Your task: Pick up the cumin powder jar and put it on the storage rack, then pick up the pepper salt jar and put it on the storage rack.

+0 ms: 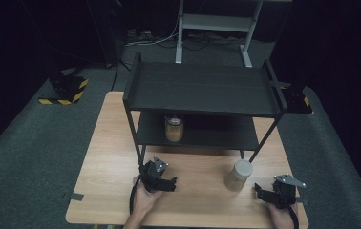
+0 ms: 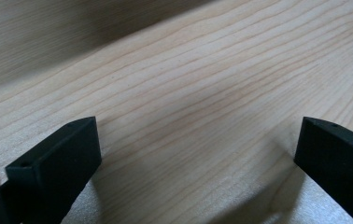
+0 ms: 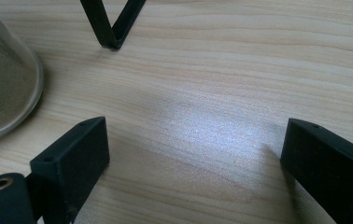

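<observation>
The clear glass jar with a pale lid and sandy filling (image 1: 238, 175) stands upright on the light wooden table (image 1: 107, 157), right of centre in the lower part of the high view, just left of the right gripper (image 1: 260, 192). In the right gripper view its rounded glass wall (image 3: 4, 88) bulges at the left edge, outside the jaws, which stand wide apart over bare wood with nothing between them. The likely trouble is a sideways knock: the jar sits off the gripper's line, so a swing toward it could let the near finger strike the glass and tip or slide it. The thin black leg of the metal shelf rack (image 3: 111, 28) is close behind, and a pushed jar might bump it. A second, similar jar of amber filling (image 1: 174, 128) rests on the rack's lower shelf (image 1: 217, 136) near mid-frame. The left gripper (image 1: 169, 182), lower left of centre, is also spread open over empty tabletop.
</observation>
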A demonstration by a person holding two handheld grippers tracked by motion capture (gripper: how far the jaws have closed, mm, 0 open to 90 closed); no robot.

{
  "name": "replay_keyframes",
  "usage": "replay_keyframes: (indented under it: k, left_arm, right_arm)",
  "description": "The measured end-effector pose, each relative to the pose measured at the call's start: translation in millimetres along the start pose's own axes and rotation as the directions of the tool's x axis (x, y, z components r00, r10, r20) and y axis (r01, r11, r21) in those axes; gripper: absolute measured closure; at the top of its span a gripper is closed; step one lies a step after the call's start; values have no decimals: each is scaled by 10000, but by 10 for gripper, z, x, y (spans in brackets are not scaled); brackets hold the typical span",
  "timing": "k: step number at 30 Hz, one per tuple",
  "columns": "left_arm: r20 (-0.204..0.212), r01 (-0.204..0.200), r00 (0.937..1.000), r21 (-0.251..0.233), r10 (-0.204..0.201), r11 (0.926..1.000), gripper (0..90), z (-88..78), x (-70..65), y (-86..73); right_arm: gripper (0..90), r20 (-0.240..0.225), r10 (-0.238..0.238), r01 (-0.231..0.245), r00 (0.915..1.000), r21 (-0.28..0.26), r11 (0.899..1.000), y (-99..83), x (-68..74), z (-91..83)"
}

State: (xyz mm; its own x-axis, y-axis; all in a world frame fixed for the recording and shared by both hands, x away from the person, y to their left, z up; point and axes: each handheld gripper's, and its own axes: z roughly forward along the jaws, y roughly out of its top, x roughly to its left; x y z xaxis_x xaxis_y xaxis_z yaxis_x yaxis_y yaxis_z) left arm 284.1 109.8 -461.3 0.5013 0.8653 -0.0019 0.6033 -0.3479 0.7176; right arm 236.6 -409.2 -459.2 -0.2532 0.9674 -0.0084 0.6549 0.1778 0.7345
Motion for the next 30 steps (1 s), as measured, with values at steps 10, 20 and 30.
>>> replay_keyframes:
  k: [10, 20, 30]
  left_arm:
    - [-35, 35, 10000, -15, -35, 10000, 6, 1, -4, -3]
    - [-86, 60, 9999, -6, -60, 10000, 6, 0, -9, -2]
    - [-142, 128, 9998, -8, -128, 9999, 7, -3, -20, -5]
  right_arm:
    - [75, 15, 6, -6, 10000, -3, 10000, 0, 4, 1]
    - [75, 18, 10, -10, 10000, -3, 10000, 0, 5, 1]
    - [71, 37, 1, -1, 10000, 13, 10000, 3, 10, 2]
